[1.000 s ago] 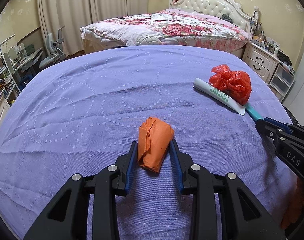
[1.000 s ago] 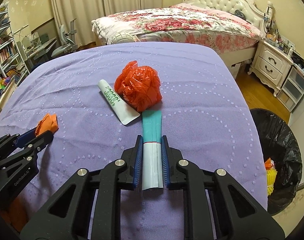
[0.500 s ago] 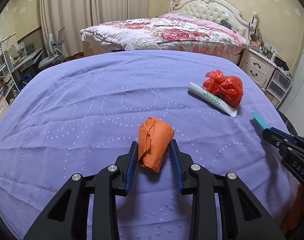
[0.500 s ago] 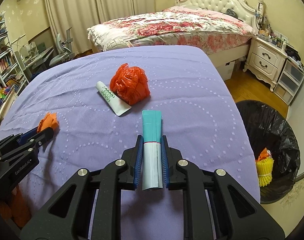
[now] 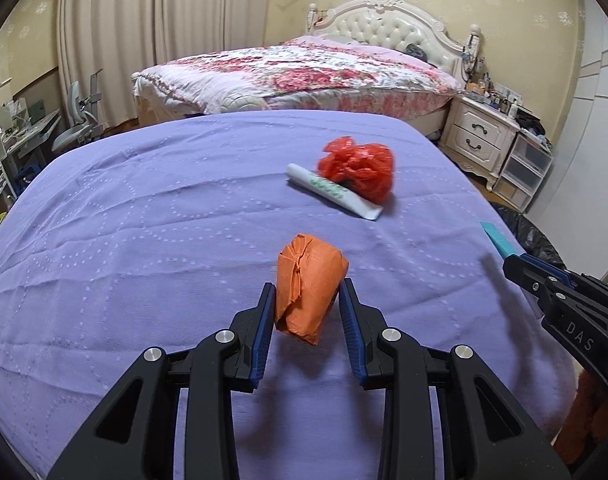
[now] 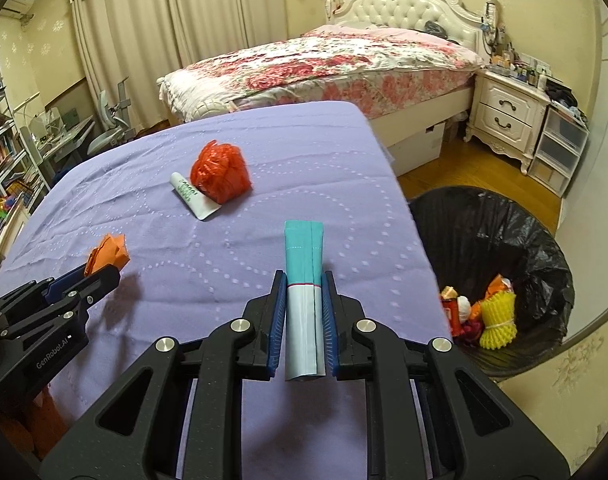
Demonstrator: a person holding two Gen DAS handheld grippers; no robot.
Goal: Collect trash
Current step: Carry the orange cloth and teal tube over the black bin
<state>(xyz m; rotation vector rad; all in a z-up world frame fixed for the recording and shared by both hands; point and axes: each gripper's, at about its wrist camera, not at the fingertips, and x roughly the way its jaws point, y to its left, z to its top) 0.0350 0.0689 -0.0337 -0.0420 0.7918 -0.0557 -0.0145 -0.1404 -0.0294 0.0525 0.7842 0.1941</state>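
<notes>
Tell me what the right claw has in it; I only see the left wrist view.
Observer: The right claw is shut on a folded teal-and-grey packet.
Operator: Locate the bin for me.
Observer: A black-lined bin stands on the floor, just right of the purple table.
Operator: Report its contents.
Observer: It holds a yellow foam net and some wrappers; the rest is too small to tell.
</notes>
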